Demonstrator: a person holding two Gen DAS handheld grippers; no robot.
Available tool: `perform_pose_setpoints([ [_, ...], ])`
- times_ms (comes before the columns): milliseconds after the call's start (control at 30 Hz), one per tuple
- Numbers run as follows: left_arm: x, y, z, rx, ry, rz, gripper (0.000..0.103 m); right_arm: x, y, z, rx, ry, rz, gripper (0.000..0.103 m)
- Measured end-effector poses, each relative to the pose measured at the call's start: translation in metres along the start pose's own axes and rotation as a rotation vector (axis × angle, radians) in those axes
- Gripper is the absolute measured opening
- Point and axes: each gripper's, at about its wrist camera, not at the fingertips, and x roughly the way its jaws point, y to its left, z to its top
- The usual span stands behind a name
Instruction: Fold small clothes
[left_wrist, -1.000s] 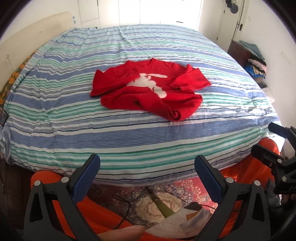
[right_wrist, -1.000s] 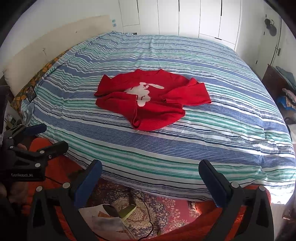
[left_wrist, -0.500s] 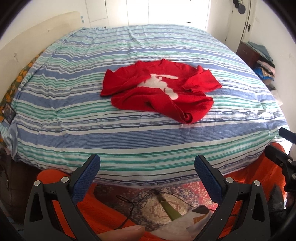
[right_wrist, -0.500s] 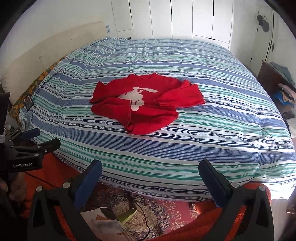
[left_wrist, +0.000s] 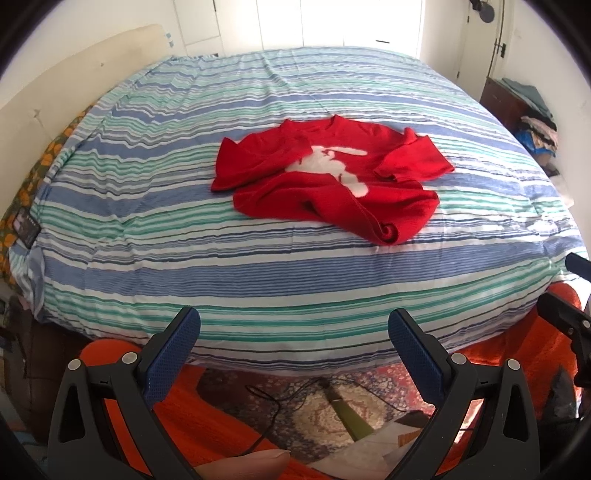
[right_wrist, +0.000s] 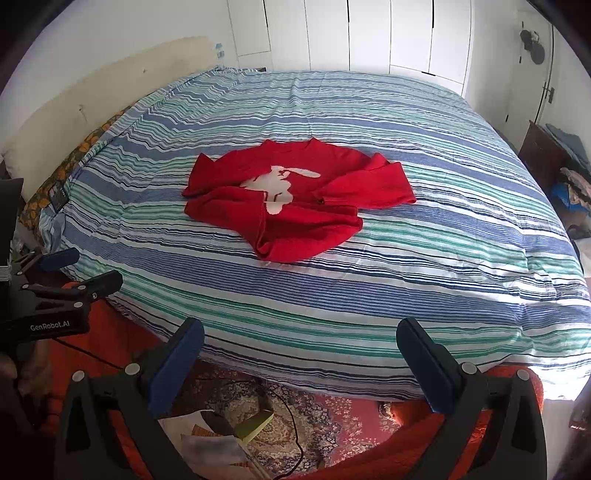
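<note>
Lying rumpled in the middle of the left wrist frame, the sweater (left_wrist: 332, 181) is seen on the striped bed (left_wrist: 258, 277), its white figure up and its lower hem rolled into a thick lump at the lower right of the cloth. It is judged to be soft, light knit that will sag and drag on the cover when lifted; it is best taken by an edge, such as the hem corners or the shoulder seams, and not by the bunched middle. The left gripper (left_wrist: 293, 352) is held wide apart at the bottom of the frame, nothing between its blue pads, well short of the garment. At the right edge the right gripper (left_wrist: 569, 295) is partly seen. A cabinet with piled clothes (left_wrist: 535, 125) is shown at the upper right.

In the right wrist view the sweater (right_wrist: 291, 199) sits centre-left, and the right sleeve is seen folded across the body more plainly. The right gripper (right_wrist: 299, 358) is likewise spread wide and empty. At the left edge the left gripper (right_wrist: 74, 273) is shown from the side, its jaws parted. A book (right_wrist: 255, 424) on the rug is shown at the bottom, clearer than in the other view.
</note>
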Motion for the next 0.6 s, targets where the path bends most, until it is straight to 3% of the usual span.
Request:
perform_pose_setpoints([
  [600,0.004,0.009,-0.005,-0.023,0.010,0.020,0.102,0.002,0.007,0.000,-0.034,-0.006,0.002,0.103],
])
